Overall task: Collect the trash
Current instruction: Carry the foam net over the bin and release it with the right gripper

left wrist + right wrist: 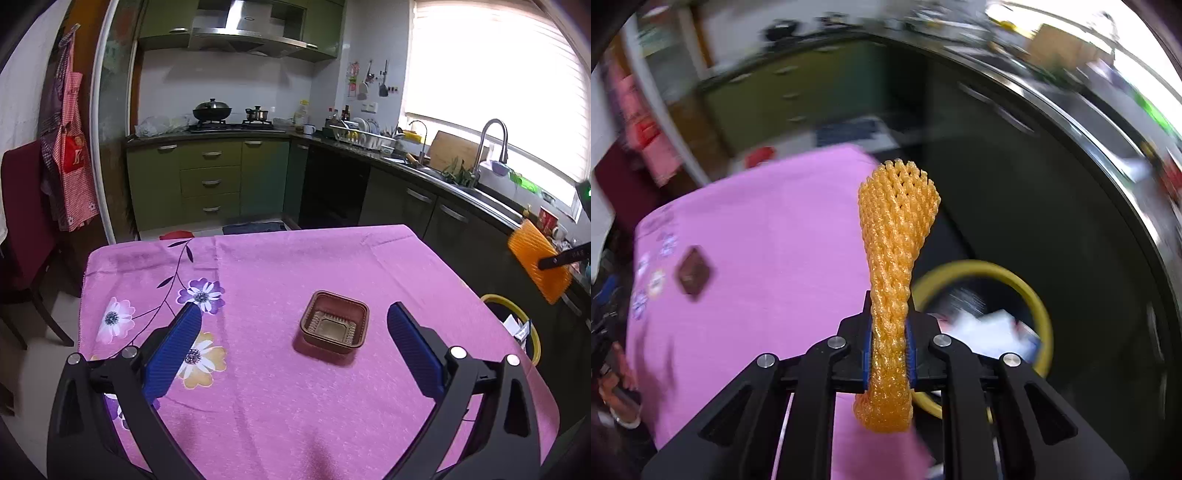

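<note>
A brown plastic tray point(334, 325) sits on the pink flowered tablecloth point(295, 398), just ahead of my left gripper point(294, 307), whose blue pads stand wide open and apart from it. My right gripper point(889, 326) is shut on an orange foam net point(895, 236), pinched near its lower end. It hangs past the table's right edge, close to a yellow-rimmed bin point(979, 266). In the left wrist view the foam net point(537, 264) shows at the far right, above the bin point(517, 306). The tray point(693, 272) appears blurred at the left of the right wrist view.
White paper scraps point(990, 328) lie inside the bin. Dark cabinets point(424, 206) and a counter with a sink point(491, 192) run close along the table's right side. A dark red chair point(26, 221) stands at the left. A person's hand point(617, 387) shows at lower left.
</note>
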Available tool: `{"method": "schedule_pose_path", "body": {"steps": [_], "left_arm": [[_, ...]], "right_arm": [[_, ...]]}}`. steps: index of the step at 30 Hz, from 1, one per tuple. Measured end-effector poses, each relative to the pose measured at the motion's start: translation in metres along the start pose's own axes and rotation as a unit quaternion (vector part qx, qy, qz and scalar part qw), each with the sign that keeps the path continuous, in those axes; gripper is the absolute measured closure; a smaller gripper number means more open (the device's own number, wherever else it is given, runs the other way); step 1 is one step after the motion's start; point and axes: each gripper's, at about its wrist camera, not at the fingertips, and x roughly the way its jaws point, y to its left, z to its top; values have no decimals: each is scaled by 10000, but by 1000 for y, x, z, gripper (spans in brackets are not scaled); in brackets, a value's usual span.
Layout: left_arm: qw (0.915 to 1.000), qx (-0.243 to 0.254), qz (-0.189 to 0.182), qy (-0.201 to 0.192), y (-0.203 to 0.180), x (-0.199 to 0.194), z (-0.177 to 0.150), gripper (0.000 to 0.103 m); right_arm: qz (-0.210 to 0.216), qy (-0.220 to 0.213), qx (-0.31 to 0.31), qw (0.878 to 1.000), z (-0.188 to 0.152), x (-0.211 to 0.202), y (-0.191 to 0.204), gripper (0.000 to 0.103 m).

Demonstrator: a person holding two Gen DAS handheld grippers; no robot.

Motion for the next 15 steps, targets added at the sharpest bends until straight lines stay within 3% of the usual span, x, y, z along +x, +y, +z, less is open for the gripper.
{"method": "schedule_pose_path", "body": {"steps": [4,9,10,11,13,15], "left_arm": [[9999,91,-28,30,-5,2,-2,7],[9999,114,-45,29,-6,2,-3,7],[9999,113,-47,26,-6,2,-3,7],[9999,109,-54,27,-6,1,-2,7],[9999,104,-67,29,-6,2,-2,7],[9999,115,-86,34,-7,2,-2,7]], "right_arm": [[-272,517,521,9969,-19,30,-56,84],[-354,765,789,9933,-22,63,-81,76],[-368,797,797,9930,-21,67,-83,72],[-399,841,771,9927,-21,72,-80,56],[-434,905,700,9925,-21,80,-80,34],[-528,826,720,9926,-22,79,-77,32]]}}
